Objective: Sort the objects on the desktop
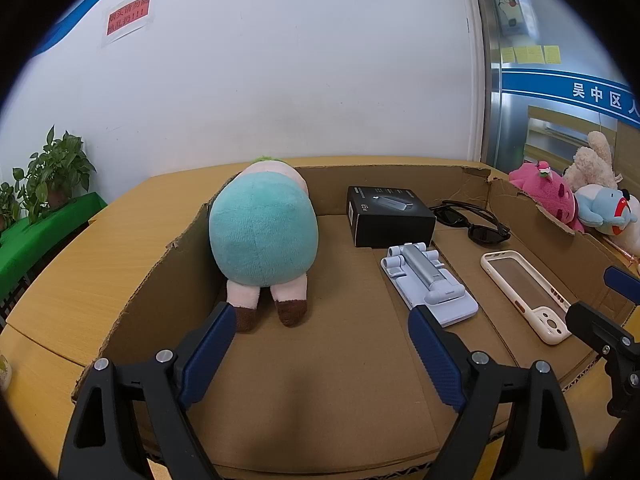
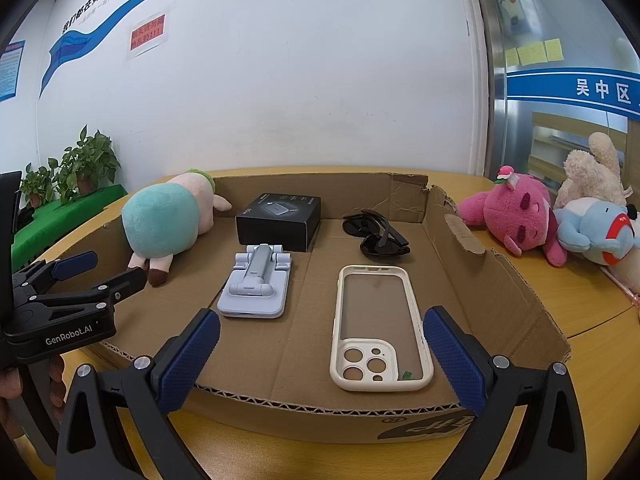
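Note:
A shallow cardboard tray (image 1: 340, 380) (image 2: 304, 412) lies on a round wooden table. In it are a teal and pink plush animal (image 1: 262, 232) (image 2: 164, 220), a black box (image 1: 388, 216), a pale blue folding phone stand (image 1: 430, 280) (image 2: 256, 284), black sunglasses (image 1: 476, 224) (image 2: 376, 236) and a cream phone case (image 1: 524, 292) (image 2: 380, 328). My left gripper (image 1: 320, 314) (image 2: 112, 268) stands open just behind the plush's feet, holding nothing. My right gripper (image 2: 320, 318) (image 1: 596, 294) is open over the tray's near edge, with the phone case lying flat near its right finger, untouched.
Outside the tray's right wall lie a pink plush (image 2: 516, 216), a light blue plush (image 2: 592, 228) and a cream plush (image 2: 592, 172). Potted plants (image 1: 52, 168) stand on a green-covered bench at far left. A white wall rises behind the table (image 1: 100, 248).

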Motion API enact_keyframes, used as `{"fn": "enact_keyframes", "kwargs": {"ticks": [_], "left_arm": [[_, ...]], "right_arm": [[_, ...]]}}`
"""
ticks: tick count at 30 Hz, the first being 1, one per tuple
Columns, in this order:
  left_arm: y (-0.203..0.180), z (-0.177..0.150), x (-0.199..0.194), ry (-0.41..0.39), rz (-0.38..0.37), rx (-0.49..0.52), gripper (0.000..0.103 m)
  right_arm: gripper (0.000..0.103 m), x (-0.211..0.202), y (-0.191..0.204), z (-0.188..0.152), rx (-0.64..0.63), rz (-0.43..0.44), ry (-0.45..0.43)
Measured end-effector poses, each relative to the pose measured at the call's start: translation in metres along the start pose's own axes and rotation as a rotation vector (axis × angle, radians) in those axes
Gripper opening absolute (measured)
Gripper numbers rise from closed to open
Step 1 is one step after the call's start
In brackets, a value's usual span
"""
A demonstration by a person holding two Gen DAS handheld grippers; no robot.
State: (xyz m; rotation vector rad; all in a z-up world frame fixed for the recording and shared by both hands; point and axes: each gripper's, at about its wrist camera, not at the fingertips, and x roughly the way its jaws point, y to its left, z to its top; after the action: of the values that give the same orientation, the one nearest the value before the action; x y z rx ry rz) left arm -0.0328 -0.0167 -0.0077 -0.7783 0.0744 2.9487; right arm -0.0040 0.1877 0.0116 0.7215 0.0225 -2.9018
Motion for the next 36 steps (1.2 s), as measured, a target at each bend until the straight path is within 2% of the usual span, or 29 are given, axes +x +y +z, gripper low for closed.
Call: {"fn": "enact_keyframes", "kwargs": {"ticks": [36], "left_arm": [[0.0035, -0.0004, 0.0031, 0.008, 0.009, -0.006, 0.088]], "right_arm": [[0.103, 0.0003, 0.0002, -0.0003, -0.001, -0.002, 0.002]]}}
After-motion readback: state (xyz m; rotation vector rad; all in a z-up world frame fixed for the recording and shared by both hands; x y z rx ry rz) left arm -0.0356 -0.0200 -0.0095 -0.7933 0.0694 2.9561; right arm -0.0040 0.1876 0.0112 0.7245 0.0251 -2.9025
